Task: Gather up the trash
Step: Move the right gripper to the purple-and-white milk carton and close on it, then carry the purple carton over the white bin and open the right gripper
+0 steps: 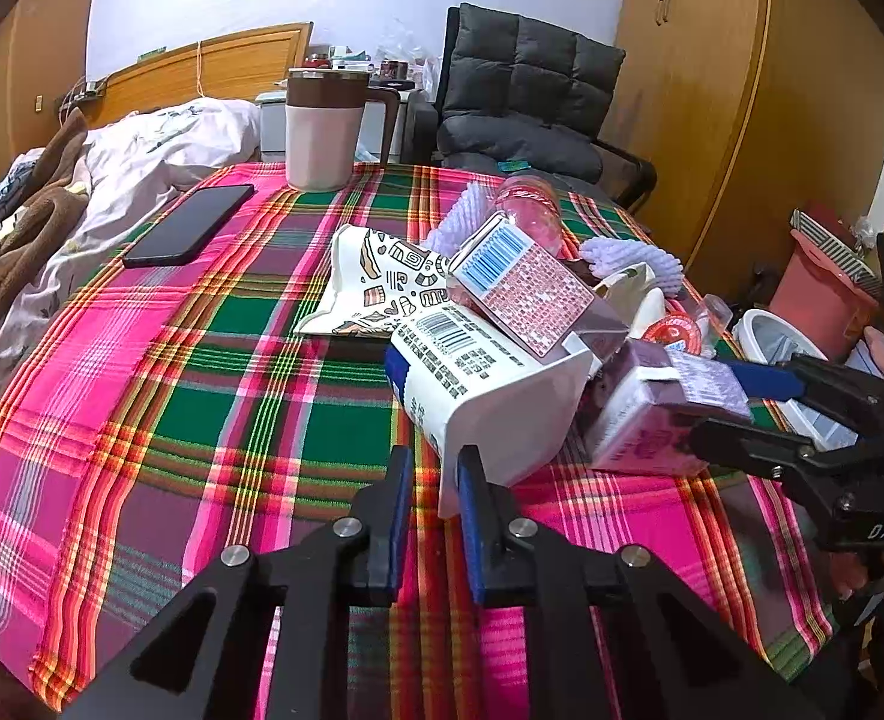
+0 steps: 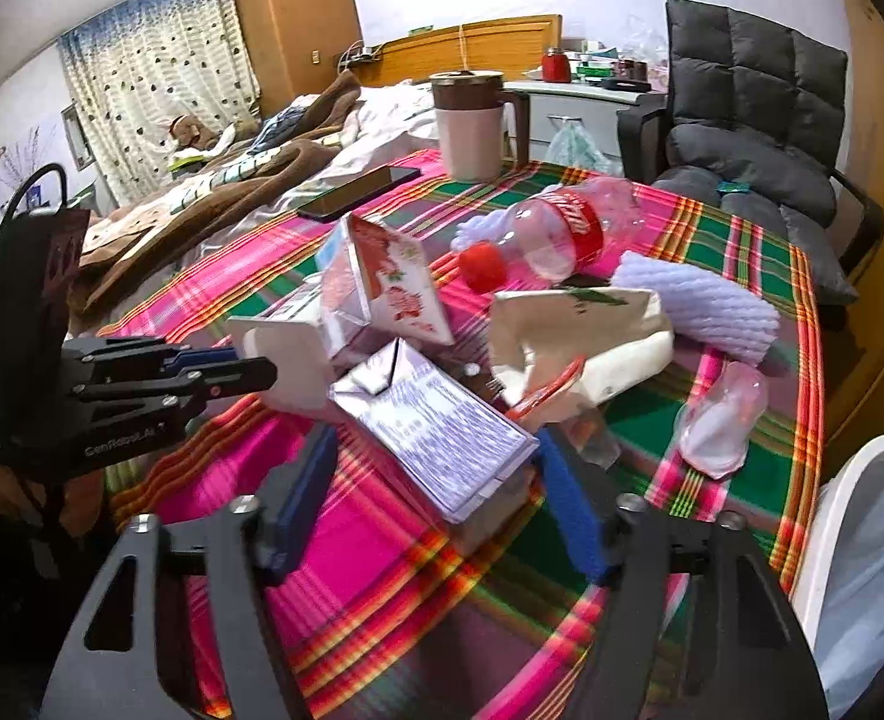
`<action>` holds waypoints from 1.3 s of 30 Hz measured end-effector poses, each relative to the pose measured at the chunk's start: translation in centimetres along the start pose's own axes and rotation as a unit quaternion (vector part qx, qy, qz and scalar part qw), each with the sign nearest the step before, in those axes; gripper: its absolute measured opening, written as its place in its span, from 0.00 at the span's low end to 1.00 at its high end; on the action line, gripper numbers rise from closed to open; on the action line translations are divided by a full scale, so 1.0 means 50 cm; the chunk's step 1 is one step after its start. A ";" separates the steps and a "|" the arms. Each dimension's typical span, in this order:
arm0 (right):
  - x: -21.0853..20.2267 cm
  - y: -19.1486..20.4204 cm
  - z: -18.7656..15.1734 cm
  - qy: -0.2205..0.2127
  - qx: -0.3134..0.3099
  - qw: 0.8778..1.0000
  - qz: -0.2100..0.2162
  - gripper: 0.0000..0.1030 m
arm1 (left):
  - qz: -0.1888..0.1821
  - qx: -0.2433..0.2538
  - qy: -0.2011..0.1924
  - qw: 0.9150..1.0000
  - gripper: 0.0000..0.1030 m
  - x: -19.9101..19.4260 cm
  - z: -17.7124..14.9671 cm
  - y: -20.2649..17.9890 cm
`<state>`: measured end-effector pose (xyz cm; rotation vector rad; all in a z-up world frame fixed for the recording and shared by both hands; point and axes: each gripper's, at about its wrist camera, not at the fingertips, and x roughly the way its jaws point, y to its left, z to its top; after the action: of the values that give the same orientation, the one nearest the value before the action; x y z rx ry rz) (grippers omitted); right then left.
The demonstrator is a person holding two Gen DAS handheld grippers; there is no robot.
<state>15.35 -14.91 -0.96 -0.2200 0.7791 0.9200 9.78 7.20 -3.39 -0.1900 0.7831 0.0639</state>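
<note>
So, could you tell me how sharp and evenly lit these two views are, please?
Left wrist view: fisheye bending, dark corners, plaid tablecloth crisp. Right wrist view: purple carton between the jaws slightly motion-blurred, curtain at the rim warped.

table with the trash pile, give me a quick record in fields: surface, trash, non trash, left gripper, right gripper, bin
surface: table under a plaid cloth
trash: white carton, purple carton, pink carton, plastic bottle, foam net
non trash: phone, mug
left gripper: nearly closed at the white carton's edge; grip unclear
right gripper: open, jaws either side of the purple carton
bin: white, beside the table
</note>
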 end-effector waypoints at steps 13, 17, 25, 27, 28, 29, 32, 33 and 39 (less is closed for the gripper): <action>-0.007 0.020 -0.008 -0.007 0.006 1.000 -0.018 0.44 | -0.029 -0.002 0.001 1.000 0.15 0.011 0.013 -0.005; -0.016 0.016 -0.015 -0.014 0.031 0.999 -0.029 0.44 | -0.038 -0.010 0.004 0.999 0.13 0.018 0.016 -0.001; -0.040 0.023 -0.036 -0.028 0.067 0.996 -0.055 0.44 | -0.035 -0.009 -0.008 0.999 0.05 -0.022 0.001 -0.009; -0.046 0.026 -0.040 -0.031 0.073 0.995 -0.057 0.44 | -0.034 -0.009 -0.009 0.999 0.05 -0.035 -0.005 -0.011; -0.049 0.027 -0.042 -0.034 0.076 0.995 -0.060 0.44 | -0.033 -0.008 -0.010 0.999 0.05 -0.045 -0.009 -0.013; -0.053 0.030 -0.042 -0.035 0.077 0.995 -0.062 0.44 | -0.031 -0.008 -0.011 0.999 0.05 -0.052 -0.012 -0.014; -0.065 0.036 -0.045 -0.043 0.079 0.993 -0.070 0.44 | -0.028 -0.007 -0.015 0.999 0.05 -0.075 -0.022 -0.022; -0.070 0.037 -0.047 -0.046 0.080 0.993 -0.073 0.44 | -0.027 -0.006 -0.017 0.999 0.05 -0.083 -0.024 -0.022; -0.096 0.039 -0.054 -0.061 0.090 0.990 -0.090 0.44 | -0.031 -0.004 -0.024 0.999 0.05 -0.121 -0.035 -0.042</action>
<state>10.74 -18.06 0.72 -0.0730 0.7111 0.6824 4.55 4.88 0.01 -0.2190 0.7286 0.0125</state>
